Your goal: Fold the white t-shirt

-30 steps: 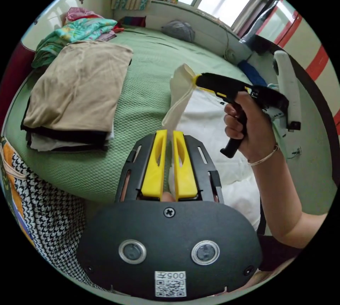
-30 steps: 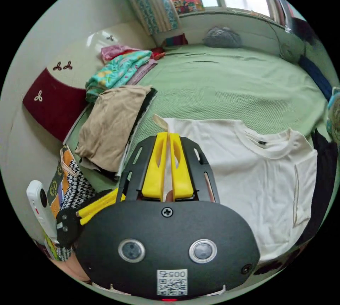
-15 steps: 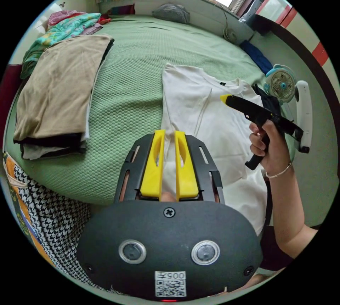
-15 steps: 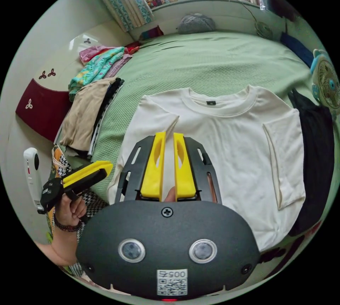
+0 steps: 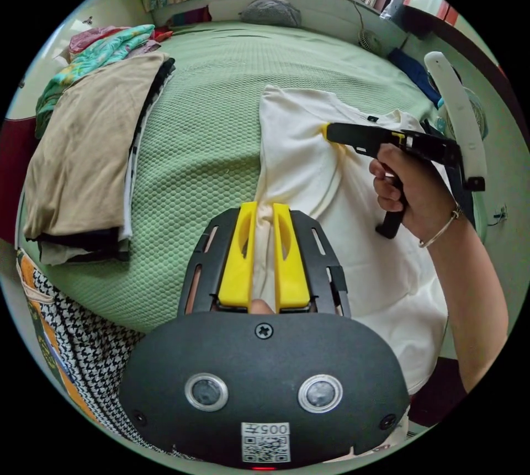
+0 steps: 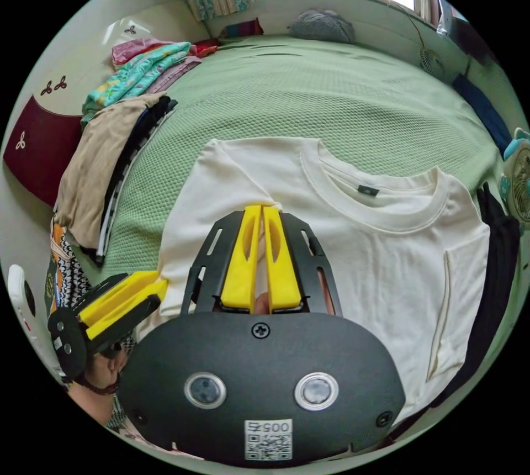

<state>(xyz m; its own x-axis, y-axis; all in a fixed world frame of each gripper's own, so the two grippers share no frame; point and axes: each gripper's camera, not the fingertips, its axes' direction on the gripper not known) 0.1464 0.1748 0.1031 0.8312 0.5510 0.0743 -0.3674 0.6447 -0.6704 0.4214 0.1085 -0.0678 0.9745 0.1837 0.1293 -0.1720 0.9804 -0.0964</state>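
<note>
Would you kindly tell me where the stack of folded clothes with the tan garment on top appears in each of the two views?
Left gripper view: the stack of folded clothes with the tan garment on top lies at the left, on the green textured bedspread.
Right gripper view: the stack sits at the left edge, left of the white t-shirt.
Shared landmark: the grey bundle below the window.

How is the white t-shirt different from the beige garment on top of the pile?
The white t-shirt lies spread open, collar showing; the beige garment is folded. The t-shirt lies alone on the green bedspread; the beige garment tops a stack. Both grippers pinch the t-shirt; nothing touches the beige garment. Both rest on one bed.
</note>
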